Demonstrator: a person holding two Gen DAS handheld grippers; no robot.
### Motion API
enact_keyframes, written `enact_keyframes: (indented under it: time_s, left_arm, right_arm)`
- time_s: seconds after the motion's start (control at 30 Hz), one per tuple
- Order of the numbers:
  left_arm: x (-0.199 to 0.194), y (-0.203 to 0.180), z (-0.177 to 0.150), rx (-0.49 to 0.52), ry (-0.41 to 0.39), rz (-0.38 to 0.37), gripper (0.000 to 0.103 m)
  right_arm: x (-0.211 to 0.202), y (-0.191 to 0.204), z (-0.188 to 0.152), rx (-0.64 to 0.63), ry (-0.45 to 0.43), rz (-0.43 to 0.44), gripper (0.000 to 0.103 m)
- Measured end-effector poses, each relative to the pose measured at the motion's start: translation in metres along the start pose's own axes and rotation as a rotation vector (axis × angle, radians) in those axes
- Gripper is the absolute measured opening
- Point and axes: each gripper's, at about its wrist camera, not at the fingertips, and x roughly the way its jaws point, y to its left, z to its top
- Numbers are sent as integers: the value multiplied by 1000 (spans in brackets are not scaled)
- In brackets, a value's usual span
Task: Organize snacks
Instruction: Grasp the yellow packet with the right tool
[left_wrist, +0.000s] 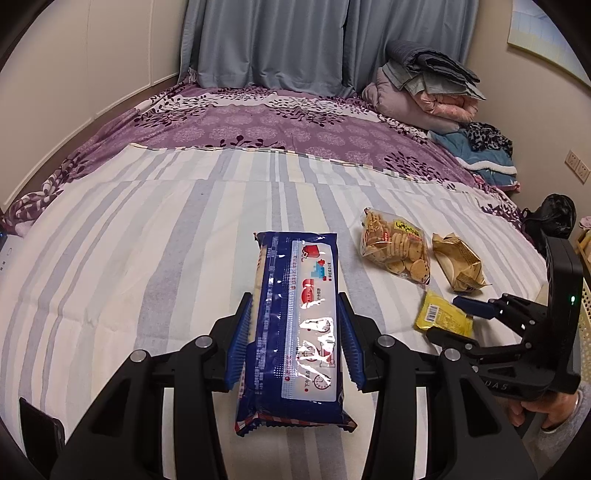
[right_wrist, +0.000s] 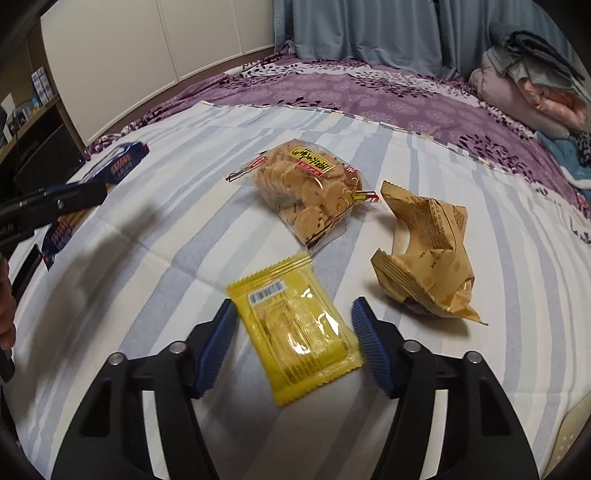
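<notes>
- While the left gripper (left_wrist: 295, 339) clamps the long blue biscuit pack (left_wrist: 295, 332) across its middle and carries it clear of the striped sheet (left_wrist: 147, 258), the right gripper (right_wrist: 293, 347) hangs over the yellow packet (right_wrist: 295, 328) with a pad on either side
- Right jaws are not on it: a clear gap shows beside the right pad, the left pad sits right at the packet's edge, and the packet lies flat and askew between them
- Risk one: that packet is slick and thin, so if the pads close above it instead of down around it, I'd expect them to skid off the film or pinch one corner only
- Risk two: the blue pack is long and held at one point, so its free ends may sag or swing and it could slip through the pads
- Risk three: the soft bedding gives under pressure, so pushing down could bury the packet's edge in the sheet
- Nearby: the clear bag of round biscuits (right_wrist: 306, 188) just beyond the yellow packet, and the crumpled tan wrapper (right_wrist: 428, 254) near the right pad, close enough to get nudged
- Farther off: folded bedding (left_wrist: 424, 88) stacked by the curtain (left_wrist: 295, 40), well apart from the work
- Cream perforated basket (left_wrist: 585, 325) at the far right edge, perhaps the destination, though I can't tell
</notes>
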Motion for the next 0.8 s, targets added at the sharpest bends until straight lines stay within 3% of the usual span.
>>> enact_keyframes:
  time_s: [0.13,0.27,0.53,0.8]
  left_arm:
    - [-3,-1,0,1,-6,-7,45]
    - [-5,-1,-1,1,-5,-9,45]
    - [-13,-6,-3,5,-11,-12,45]
    - [-26,-16,-2,23,-26,-18,45]
  right_arm:
    - [-4,13,-7,-66,9,-64,49]
    - [-4,18,-6,-81,6,-86,49]
    - [-6,16,-6,-42,6,-73,47]
    - [-34,14,-13,29,-47,-32,47]
